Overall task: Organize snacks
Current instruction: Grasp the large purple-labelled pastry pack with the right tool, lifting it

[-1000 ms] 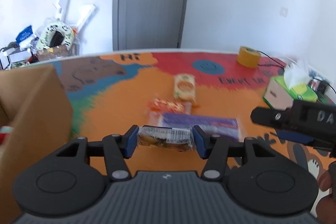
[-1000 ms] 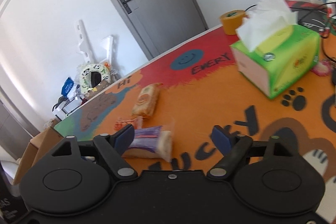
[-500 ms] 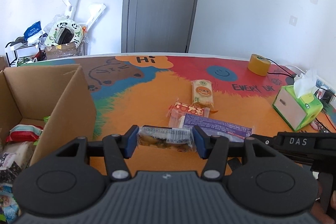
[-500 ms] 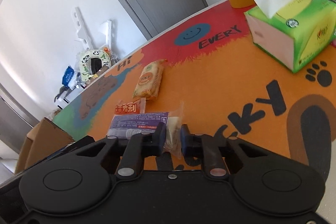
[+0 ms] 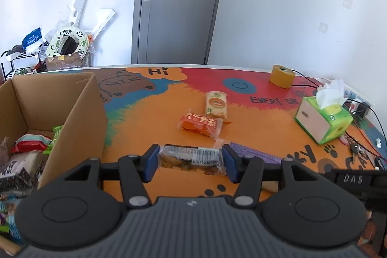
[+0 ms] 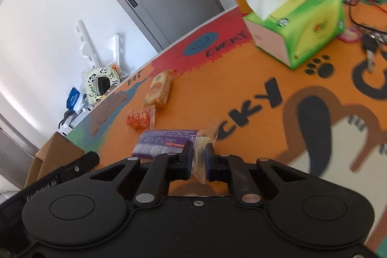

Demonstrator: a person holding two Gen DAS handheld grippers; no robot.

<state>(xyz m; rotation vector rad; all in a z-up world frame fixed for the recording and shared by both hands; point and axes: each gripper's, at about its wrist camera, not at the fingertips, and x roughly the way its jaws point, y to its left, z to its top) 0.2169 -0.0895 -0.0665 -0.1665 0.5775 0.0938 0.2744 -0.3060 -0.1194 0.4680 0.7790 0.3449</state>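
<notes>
My left gripper [image 5: 189,162] holds a clear-wrapped snack bar [image 5: 191,159] crosswise between its blue pads. The wrapper shows brown, lumpy pieces inside and a white barcode strip along its top edge. It hangs above the orange part of the table mat [image 5: 150,127], near the open cardboard box [image 5: 79,113] on the left, where red, green and white packets [image 5: 31,139] already lie.

My right gripper [image 6: 198,161] is pinched almost shut on the clear crimped end of a purple packet [image 6: 167,142]. The packet is flat and oblong, with white print on its face and pale round biscuits showing through the clear end. I cannot tell whether it rests on the mat or is lifted off it.

Farther along the mat lie an orange packet [image 5: 200,124] with white lettering and, just beyond it, a tan packet [image 5: 216,105] with an orange round mark. A green tissue box [image 5: 324,121] and a roll of yellow tape [image 5: 282,76] sit well apart on the right.
</notes>
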